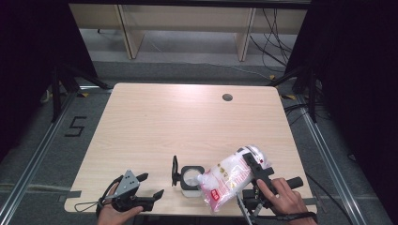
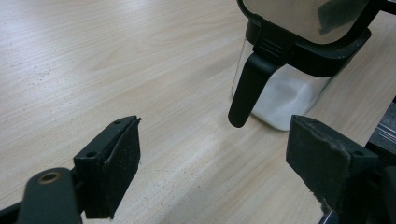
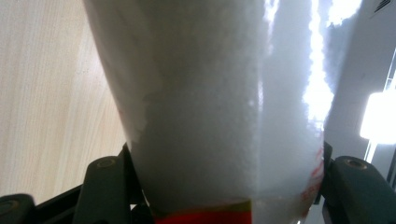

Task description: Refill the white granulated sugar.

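Clear plastic bag, tilted, mouth toward container

Light wooden table, near edge: clear square container with black rim and upright hinged lid, white granules inside. Clear plastic bag of white granules with red print tilts over it, clamped by right gripper. Left gripper near-left, jaws apart, holding nothing.

Jar lid cut off by the top edge in the left gripper view, bag cropped top and bottom, its print unreadable, forearms cut off below the bench.
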Tool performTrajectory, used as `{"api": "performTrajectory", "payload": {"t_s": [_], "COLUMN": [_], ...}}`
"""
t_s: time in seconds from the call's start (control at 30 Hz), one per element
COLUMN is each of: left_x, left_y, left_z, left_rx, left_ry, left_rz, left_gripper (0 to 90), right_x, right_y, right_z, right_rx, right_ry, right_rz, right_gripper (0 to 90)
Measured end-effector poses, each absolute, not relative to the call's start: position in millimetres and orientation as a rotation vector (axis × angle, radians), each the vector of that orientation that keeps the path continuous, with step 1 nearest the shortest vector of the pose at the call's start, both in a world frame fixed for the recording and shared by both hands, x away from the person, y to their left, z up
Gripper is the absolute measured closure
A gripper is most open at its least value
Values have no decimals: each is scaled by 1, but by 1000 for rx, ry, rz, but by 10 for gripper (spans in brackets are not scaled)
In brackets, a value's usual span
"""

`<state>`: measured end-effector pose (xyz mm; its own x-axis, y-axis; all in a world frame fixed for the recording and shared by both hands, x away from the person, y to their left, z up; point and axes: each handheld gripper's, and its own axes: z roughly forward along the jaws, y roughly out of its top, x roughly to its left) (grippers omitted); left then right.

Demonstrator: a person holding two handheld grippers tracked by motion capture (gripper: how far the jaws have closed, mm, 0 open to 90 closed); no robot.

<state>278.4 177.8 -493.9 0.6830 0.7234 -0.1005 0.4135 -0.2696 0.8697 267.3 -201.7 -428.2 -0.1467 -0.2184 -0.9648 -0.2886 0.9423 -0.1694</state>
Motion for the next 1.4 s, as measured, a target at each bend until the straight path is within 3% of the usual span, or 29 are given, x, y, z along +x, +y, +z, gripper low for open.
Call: {"api": "performTrajectory", "payload": {"t_s": [1.4], "left_x": [278], "left_y": [178], "left_z": [-493], "left_rx": [1907], "left_ry": [885], "left_rz": [396], "left_gripper": [173], "right_x": [266], "right_y": [-203], "right_z": [-426], "right_rx": [-377], "right_ry": [1743], "right_rz": [52], "right_gripper": [402]}}
